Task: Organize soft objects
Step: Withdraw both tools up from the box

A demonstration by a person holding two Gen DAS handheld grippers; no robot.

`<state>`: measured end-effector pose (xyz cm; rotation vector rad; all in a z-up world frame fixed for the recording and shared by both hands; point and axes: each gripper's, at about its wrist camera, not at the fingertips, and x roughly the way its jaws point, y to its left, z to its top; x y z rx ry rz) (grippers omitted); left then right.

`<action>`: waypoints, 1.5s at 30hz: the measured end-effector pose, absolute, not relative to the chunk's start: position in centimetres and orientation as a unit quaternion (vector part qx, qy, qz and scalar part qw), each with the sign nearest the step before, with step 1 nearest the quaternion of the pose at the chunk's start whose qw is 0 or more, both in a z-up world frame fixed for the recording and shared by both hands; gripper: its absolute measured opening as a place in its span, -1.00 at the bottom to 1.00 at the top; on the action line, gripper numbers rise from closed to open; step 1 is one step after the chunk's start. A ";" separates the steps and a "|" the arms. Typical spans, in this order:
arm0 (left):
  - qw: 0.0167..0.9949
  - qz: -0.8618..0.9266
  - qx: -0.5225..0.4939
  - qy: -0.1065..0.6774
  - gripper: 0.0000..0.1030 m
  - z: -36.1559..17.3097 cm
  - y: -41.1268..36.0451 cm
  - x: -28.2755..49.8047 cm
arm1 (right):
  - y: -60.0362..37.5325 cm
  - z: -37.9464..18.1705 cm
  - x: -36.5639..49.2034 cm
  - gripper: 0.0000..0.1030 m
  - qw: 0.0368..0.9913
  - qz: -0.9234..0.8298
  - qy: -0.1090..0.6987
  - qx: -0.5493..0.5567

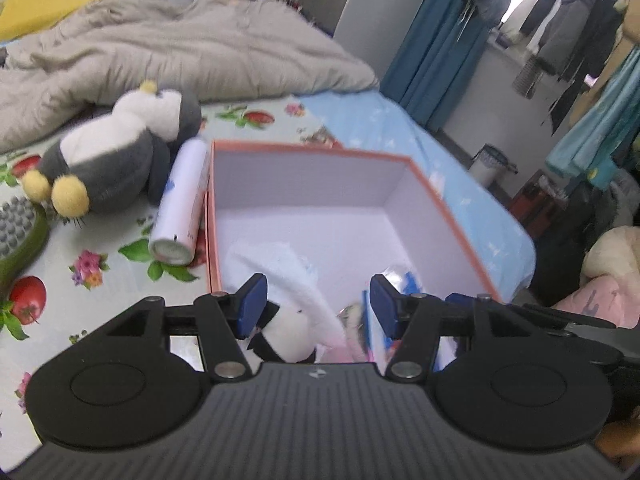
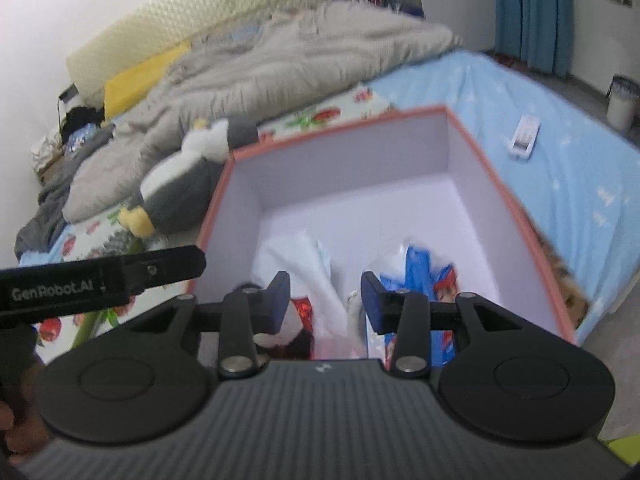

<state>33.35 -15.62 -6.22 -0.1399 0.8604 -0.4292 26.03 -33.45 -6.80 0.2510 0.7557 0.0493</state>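
An open box with an orange rim (image 1: 440,196) (image 2: 516,208) stands on the bed. Inside lie a white plush toy (image 1: 292,276) (image 2: 296,256), a small black-and-white plush (image 1: 288,336) and a blue-and-white packet (image 2: 420,272). A grey-and-white penguin plush (image 1: 116,156) (image 2: 180,188) lies on the bed left of the box. My left gripper (image 1: 316,300) is open and empty above the box's near side. My right gripper (image 2: 324,296) is open and empty above the box too. The left gripper's body (image 2: 100,276) shows at the left of the right wrist view.
A white spray can (image 1: 180,204) lies between penguin and box. A green-handled brush (image 1: 20,232) lies at far left. A grey quilt (image 1: 180,48) covers the bed's far part. A white remote (image 2: 524,136) lies on the blue sheet. A bin (image 2: 622,100) stands on the floor.
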 end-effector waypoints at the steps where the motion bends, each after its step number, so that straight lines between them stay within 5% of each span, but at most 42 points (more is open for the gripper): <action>1: 0.887 -0.207 -0.070 0.408 0.22 -5.3 -15.5 32.9 | -33.5 -5.9 25.4 -0.18 0.925 0.024 0.360 0.122; 22: 0.928 -0.214 -0.074 0.296 0.30 7.9 -11.7 18.7 | -31.3 5.8 12.3 -0.18 0.968 0.064 0.230 0.075; 45: 0.922 -0.195 -0.058 0.330 0.35 3.9 -10.4 11.6 | -30.9 0.8 8.1 -0.18 0.960 0.041 0.273 0.042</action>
